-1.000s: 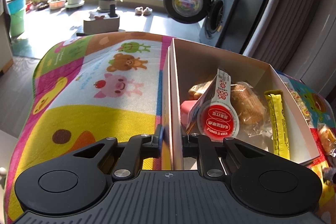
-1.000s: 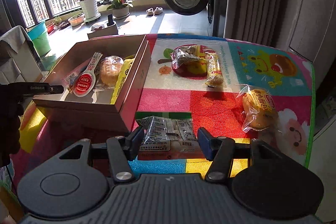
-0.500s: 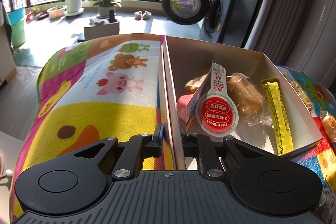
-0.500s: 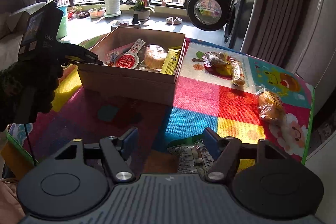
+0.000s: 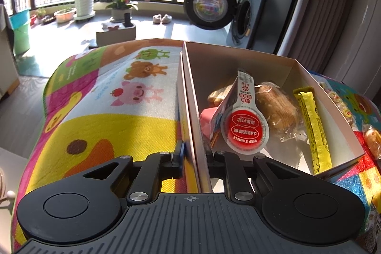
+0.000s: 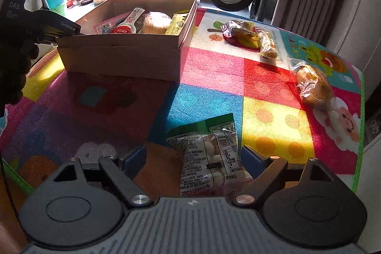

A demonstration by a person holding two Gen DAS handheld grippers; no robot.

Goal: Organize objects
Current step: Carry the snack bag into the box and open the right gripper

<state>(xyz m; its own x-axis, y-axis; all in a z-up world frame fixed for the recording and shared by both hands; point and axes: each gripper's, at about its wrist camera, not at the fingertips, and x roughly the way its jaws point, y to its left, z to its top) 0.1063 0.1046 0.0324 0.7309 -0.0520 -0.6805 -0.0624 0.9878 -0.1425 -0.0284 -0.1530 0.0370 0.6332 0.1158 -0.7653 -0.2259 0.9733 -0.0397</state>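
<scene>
An open cardboard box (image 5: 238,58) stands on the colourful animal-print mat (image 5: 114,111). Inside it are a red-lidded pouch (image 5: 245,130), a wrapped bun (image 5: 276,106), a yellow stick pack (image 5: 312,125) and a pink item (image 5: 206,120). My left gripper (image 5: 194,154) is shut on the box's left wall, one finger inside and one outside. The right wrist view shows the box (image 6: 119,54) at the far left, with the left gripper (image 6: 56,26) on it. My right gripper (image 6: 193,157) is open, and a clear-and-green snack packet (image 6: 209,154) lies flat on the mat between its fingers.
Right of the box on the mat (image 6: 214,92) lie a crinkled packet (image 6: 234,27), a long wrapped bar (image 6: 266,45) and a bagged bun (image 6: 314,85). The mat's green edge (image 6: 362,125) drops off at the right. A washing machine (image 5: 240,16) and curtains stand behind.
The right gripper has drawn back over the snack packet, which now lies between its open fingers instead of off to the lower right. The left gripper keeps its hold on the box wall.
</scene>
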